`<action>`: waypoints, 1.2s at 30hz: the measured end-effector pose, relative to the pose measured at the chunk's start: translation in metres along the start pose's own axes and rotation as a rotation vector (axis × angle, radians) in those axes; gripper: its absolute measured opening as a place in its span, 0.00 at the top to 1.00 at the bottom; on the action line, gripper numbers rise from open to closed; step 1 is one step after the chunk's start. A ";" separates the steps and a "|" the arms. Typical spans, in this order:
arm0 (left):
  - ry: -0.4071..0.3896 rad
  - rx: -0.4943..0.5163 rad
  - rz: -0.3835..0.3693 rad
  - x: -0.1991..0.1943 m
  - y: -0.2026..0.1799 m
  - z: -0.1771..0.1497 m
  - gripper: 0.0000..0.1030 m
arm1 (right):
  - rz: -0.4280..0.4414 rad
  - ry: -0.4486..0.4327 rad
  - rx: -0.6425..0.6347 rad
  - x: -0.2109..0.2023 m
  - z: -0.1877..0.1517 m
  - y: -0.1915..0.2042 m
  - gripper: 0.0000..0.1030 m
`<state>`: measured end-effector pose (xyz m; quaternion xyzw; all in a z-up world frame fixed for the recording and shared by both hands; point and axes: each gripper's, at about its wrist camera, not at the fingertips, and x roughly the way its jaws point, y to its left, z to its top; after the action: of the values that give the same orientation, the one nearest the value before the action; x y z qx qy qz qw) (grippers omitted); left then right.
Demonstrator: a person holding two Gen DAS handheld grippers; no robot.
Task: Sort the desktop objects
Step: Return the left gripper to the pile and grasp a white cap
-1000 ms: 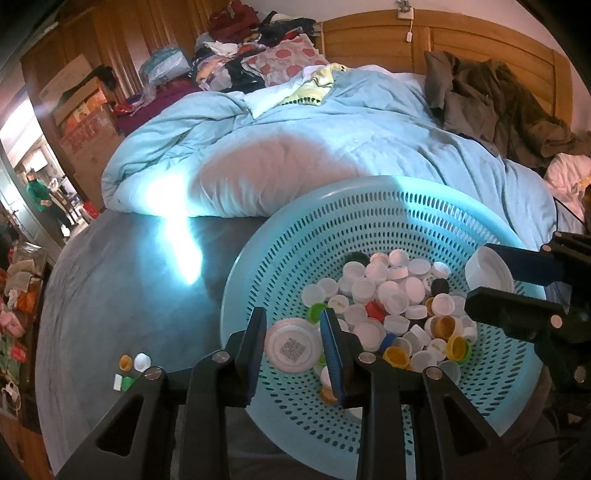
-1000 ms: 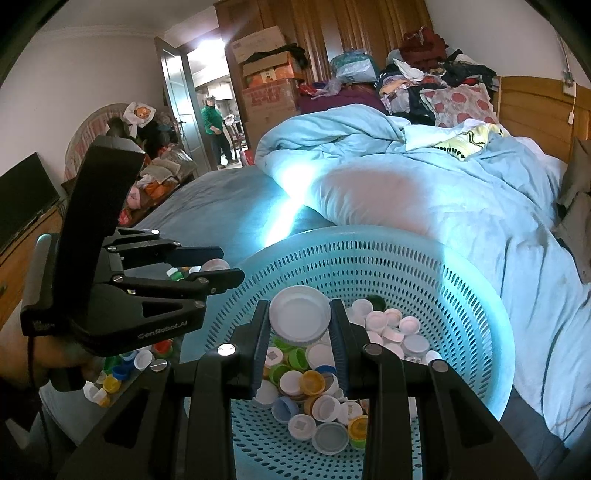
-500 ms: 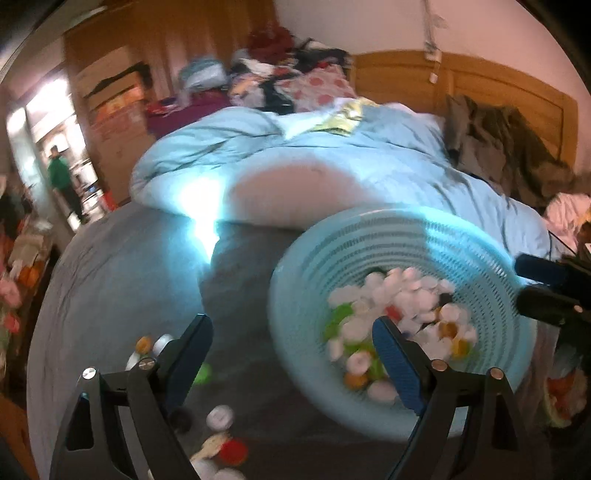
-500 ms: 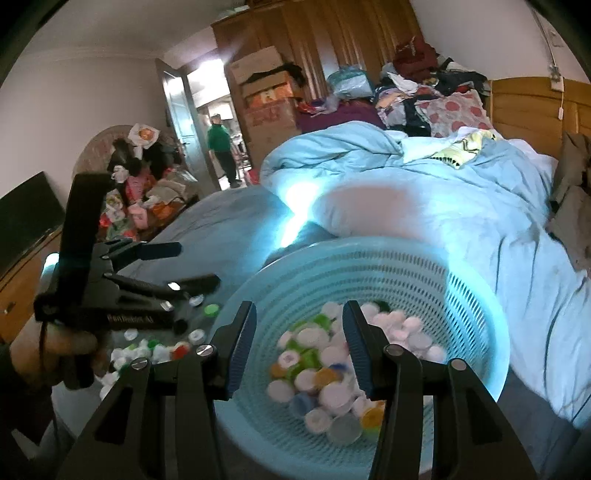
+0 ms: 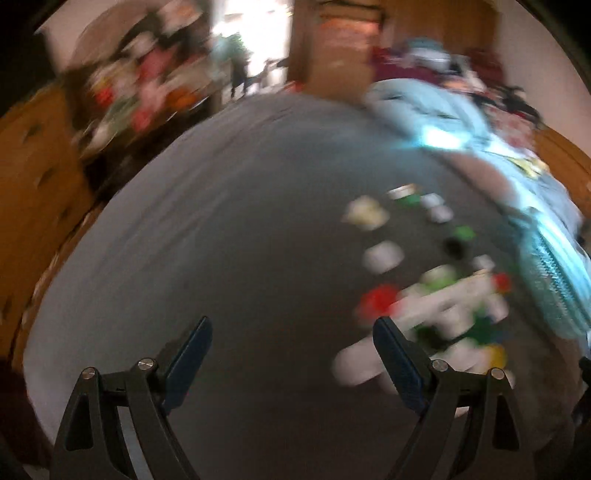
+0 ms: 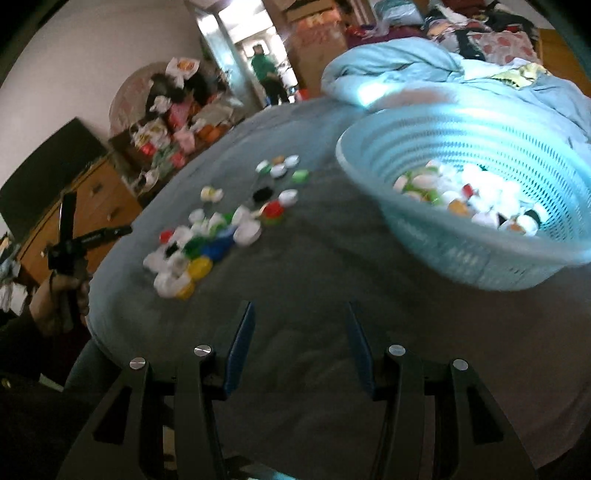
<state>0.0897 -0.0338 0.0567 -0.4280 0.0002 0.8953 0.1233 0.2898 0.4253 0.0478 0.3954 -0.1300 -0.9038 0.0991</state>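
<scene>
I am looking into a lived-in bedroom in a home. A bed covered with a flat grey sheet (image 6: 332,266) fills most of the right wrist view, and a rumpled pale-blue duvet (image 6: 399,70) is heaped toward its far end, with a pile of patterned clothes and cushions (image 6: 495,33) behind it. I see a wooden chest of drawers (image 6: 96,206) along the left wall carrying a dark flat television screen (image 6: 48,170), and beside it a heap of bags and packets (image 6: 173,110). Stacked cardboard boxes (image 6: 314,26) stand by an open doorway (image 6: 251,44), where a person in a green top (image 6: 264,70) stands. The left wrist view is heavily blurred.
</scene>
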 end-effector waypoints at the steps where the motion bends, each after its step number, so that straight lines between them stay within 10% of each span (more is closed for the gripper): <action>1: 0.021 -0.015 0.002 0.004 0.013 -0.009 0.11 | -0.010 0.000 -0.002 0.001 -0.003 0.003 0.56; 11: 0.056 0.272 -0.193 0.034 -0.055 -0.036 0.11 | -0.042 0.055 -0.005 0.015 -0.003 0.039 0.56; 18: 0.035 0.301 -0.208 0.050 -0.068 -0.032 0.10 | -0.059 0.086 -0.042 0.023 -0.010 0.062 0.56; 23: 0.003 0.211 -0.198 0.044 -0.046 -0.029 0.68 | -0.055 0.103 -0.055 0.028 -0.010 0.072 0.56; 36: -0.046 0.125 -0.139 0.042 -0.031 -0.035 0.67 | 0.028 0.109 -0.312 0.085 0.069 0.148 0.58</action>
<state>0.0978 0.0022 0.0054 -0.3976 0.0234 0.8925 0.2116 0.1935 0.2723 0.0808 0.4220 0.0122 -0.8888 0.1786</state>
